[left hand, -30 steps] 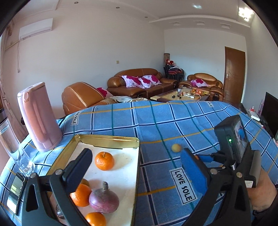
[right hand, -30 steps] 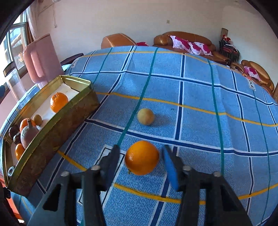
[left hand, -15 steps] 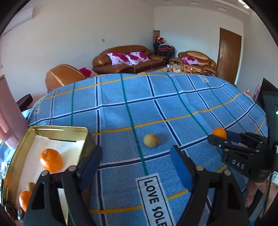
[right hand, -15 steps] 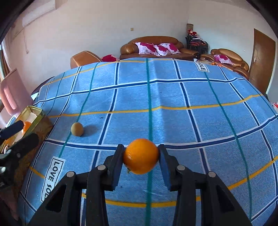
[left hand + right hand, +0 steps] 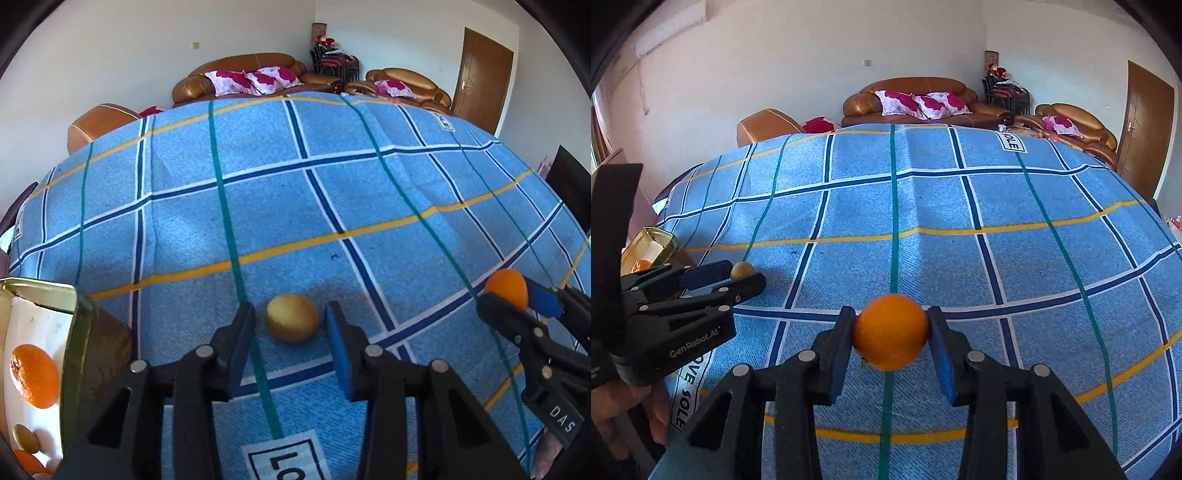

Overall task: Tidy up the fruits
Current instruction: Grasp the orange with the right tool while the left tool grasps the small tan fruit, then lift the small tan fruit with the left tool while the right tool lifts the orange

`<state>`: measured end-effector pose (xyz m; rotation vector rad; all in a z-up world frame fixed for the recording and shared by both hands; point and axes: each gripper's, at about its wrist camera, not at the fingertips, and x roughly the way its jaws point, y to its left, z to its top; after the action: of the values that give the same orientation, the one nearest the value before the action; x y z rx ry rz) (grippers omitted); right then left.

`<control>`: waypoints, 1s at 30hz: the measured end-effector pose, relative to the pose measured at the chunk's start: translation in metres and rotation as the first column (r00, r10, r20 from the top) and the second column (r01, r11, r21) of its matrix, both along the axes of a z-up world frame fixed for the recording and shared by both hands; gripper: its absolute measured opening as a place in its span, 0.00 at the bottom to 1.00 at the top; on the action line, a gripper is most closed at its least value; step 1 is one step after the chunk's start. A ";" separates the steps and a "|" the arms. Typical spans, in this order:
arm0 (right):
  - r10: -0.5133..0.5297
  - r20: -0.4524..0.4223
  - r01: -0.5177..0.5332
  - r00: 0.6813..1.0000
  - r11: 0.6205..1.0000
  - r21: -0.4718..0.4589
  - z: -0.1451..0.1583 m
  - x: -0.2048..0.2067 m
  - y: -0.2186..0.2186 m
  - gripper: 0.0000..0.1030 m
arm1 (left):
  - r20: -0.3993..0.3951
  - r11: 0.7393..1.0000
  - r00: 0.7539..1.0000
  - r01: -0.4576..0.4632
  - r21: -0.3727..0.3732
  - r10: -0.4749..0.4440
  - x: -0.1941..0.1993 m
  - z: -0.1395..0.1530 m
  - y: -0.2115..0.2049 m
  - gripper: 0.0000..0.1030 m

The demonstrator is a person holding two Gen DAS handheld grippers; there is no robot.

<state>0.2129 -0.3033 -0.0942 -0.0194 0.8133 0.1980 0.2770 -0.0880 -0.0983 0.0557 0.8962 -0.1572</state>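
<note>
A blue checked cloth [image 5: 332, 206] with yellow, green and dark blue stripes and white "LOVE SOLE" labels covers the whole surface. A small yellowish fruit [image 5: 292, 322] lies directly on it. At the left edge stands a gold tin tray [image 5: 72, 354], also resting on the cloth.

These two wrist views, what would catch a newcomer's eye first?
The bright orange clamped in the right gripper just above the blue checked cloth. To its left, the left gripper's jaws have just been closing around a small yellow fruit on the cloth, beside a gold tin of oranges.
</note>
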 end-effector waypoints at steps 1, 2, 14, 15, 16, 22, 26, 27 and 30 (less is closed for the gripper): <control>0.002 -0.002 -0.002 1.000 1.000 -0.003 0.000 0.000 0.001 0.41 | -0.004 1.000 1.000 0.005 -0.005 -0.005 0.002 -0.001 0.000 0.28; 0.004 -0.002 -0.004 1.000 1.000 -0.004 0.000 0.000 0.001 0.41 | -0.003 1.000 1.000 0.007 -0.006 -0.007 0.003 -0.001 0.000 0.29; 0.003 0.035 -0.003 0.999 1.000 0.001 0.005 -0.005 0.000 0.41 | 0.033 0.998 0.999 0.036 -0.056 -0.034 -0.017 0.005 0.005 0.28; 0.006 0.035 -0.006 0.999 1.000 0.001 0.005 -0.005 0.000 0.41 | 0.042 0.998 0.999 0.036 -0.052 -0.034 -0.019 0.007 0.005 0.28; 0.008 0.035 -0.008 0.999 1.000 0.001 0.005 -0.005 0.001 0.41 | 0.055 0.998 0.998 0.035 -0.048 -0.032 -0.022 0.008 0.005 0.28; 0.024 0.056 -0.024 0.998 1.000 0.006 0.008 -0.007 0.002 0.41 | 0.125 0.998 0.992 0.018 -0.054 -0.011 -0.032 0.019 0.010 0.28; 0.027 0.079 -0.028 0.996 1.000 0.009 0.010 -0.012 0.002 0.41 | 0.165 0.999 0.986 0.011 -0.051 -0.002 -0.040 0.024 0.011 0.28; 0.029 0.085 -0.030 0.996 0.999 0.010 0.011 -0.013 0.002 0.41 | 0.175 0.999 0.985 0.010 -0.049 -0.001 -0.042 0.025 0.010 0.28; 0.035 0.102 -0.036 0.994 0.999 0.012 0.013 -0.015 0.002 0.41 | 0.205 0.999 0.979 0.007 -0.041 0.001 -0.046 0.028 0.008 0.28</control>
<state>0.1980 -0.3011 -0.0811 -0.0303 0.7100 0.2343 0.2310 -0.0800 -0.0701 0.0340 0.6866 -0.1695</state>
